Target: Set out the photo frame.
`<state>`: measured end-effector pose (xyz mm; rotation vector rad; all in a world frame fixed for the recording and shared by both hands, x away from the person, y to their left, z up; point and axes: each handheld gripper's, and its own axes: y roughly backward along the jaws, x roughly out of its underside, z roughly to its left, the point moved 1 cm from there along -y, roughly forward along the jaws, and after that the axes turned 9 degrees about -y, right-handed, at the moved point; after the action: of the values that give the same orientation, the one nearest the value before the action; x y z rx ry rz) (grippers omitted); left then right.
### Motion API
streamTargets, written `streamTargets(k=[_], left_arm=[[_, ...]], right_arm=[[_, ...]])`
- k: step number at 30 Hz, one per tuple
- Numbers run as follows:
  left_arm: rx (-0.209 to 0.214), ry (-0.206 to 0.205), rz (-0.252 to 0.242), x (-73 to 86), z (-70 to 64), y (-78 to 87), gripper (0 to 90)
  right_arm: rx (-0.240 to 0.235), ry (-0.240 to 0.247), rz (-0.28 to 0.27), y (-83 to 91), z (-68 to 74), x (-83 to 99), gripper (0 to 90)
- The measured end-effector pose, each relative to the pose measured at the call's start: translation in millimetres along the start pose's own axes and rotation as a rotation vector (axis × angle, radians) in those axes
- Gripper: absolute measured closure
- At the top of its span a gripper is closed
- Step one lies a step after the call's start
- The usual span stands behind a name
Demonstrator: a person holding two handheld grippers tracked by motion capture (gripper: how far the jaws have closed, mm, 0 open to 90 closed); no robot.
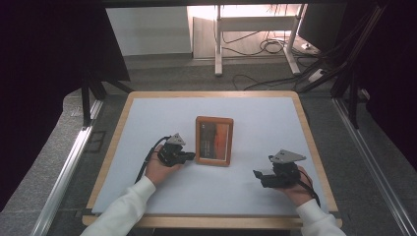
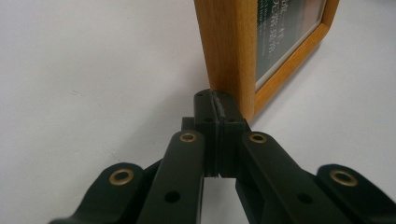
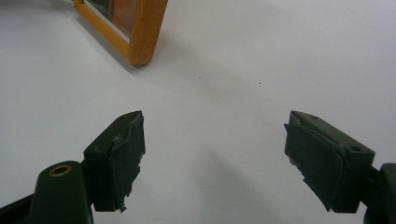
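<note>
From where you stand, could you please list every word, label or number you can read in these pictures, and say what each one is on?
Nothing can be read.
Picture frame: pale lines of lettering show on its dark print in the left gripper view, too blurred and cropped to make out.
Left gripper, right gripper and table: no markings.

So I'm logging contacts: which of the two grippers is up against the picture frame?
The left gripper: its shut fingers meet the wooden picture frame at its near left corner. The right gripper sits apart on the white table, fingers open.
</note>
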<state>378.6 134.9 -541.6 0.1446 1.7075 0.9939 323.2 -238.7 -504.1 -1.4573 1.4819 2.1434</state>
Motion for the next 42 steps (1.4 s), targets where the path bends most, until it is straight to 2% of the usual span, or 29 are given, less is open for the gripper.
streamTargets(k=[21,29,35,38,40,42], left_arm=[[0.001,-0.018,0.001,-1.3,-4.3,1.8,89.5],[-0.042,-0.01,-0.028,4.5,0.2,18.2,89.9],[-0.054,0.002,-0.046,11.4,1.9,33.2,89.4],[-0.061,0.013,-0.052,15.9,3.7,39.1,87.0],[-0.081,0.025,-0.054,19.7,4.9,43.3,83.2],[-0.099,0.064,-0.057,24.7,5.7,47.0,69.2]], right_arm=[[0.0,-0.002,0.002,0.0,-0.7,-0.1,20.3],[0.0,0.005,0.0,-0.1,0.4,-0.1,20.3],[0.003,0.007,0.007,-2.7,-1.1,1.2,20.3],[0.01,0.001,0.015,-3.8,-3.5,3.9,20.3],[0.013,-0.009,0.021,-4.1,-5.4,6.1,20.3],[0.018,-0.023,0.023,-4.0,-8.3,8.0,20.3]])
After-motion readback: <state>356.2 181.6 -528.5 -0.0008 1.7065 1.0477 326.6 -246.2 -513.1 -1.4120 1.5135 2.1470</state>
